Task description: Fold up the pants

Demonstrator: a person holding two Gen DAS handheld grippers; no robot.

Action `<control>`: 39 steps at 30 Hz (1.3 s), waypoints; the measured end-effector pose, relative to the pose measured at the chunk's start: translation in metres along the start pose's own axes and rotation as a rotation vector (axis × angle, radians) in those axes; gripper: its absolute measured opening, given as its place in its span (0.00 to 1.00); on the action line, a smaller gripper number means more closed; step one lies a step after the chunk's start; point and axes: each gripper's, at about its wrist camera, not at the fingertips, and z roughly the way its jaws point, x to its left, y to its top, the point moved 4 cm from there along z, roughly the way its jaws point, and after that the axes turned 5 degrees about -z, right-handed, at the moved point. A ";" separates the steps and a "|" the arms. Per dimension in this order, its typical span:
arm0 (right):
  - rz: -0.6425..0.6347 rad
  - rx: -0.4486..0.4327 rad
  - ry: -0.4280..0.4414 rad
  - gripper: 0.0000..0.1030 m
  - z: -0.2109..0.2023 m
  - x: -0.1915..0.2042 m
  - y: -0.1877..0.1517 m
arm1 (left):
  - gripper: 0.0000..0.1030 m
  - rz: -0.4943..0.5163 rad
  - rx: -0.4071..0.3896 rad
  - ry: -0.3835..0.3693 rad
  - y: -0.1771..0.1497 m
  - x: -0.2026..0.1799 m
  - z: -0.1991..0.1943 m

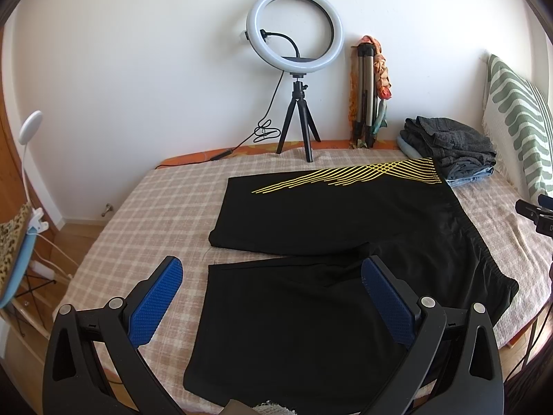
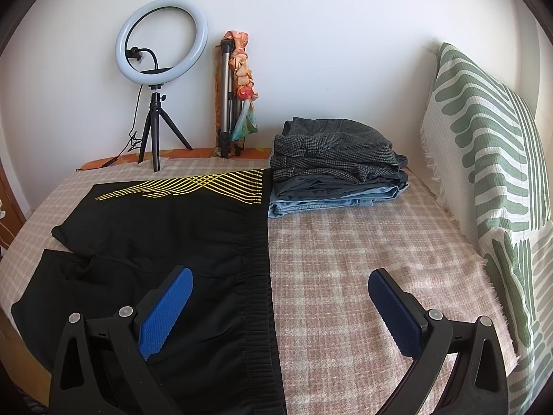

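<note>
Spread flat on the bed covered by a pink-and-cream checked blanket point(image 2: 345, 259) are the black pants with crossing yellow stripes point(image 1: 328, 214), their two legs lying side by side with a narrow gap between the hems and their gathered elastic waistband point(image 2: 259, 259) turned toward the pillow side. The yellow lines are seen on the far leg, near the waistband.

The left claw point(image 1: 271, 297) is held wide open above the near leg, its blue textured pads point(image 1: 155, 306) apart; one finger is seen over the blanket just beside the hem, the other over the black cloth. Nothing is gripped by it. The right claw point(image 2: 280, 306) is likewise held wide open and empty, one blue pad over the pants near the waistband and the other over bare blanket.

A folded stack of grey and light-blue garments point(image 2: 338, 166) is placed just beside the far end of the waistband. A green-and-white patterned pillow point(image 2: 490, 159) is propped at the head of the bed. Against the white wall, a white ring light on a small black tripod point(image 1: 295, 31) is stood on the bed's far edge, and a folded silver tripod draped with an orange patterned scarf point(image 1: 369, 93) is leaned beside it.
</note>
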 end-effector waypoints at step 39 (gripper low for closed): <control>-0.037 -0.058 -0.021 1.00 -0.033 0.007 0.003 | 1.00 -0.011 -0.009 0.043 -0.003 0.007 -0.009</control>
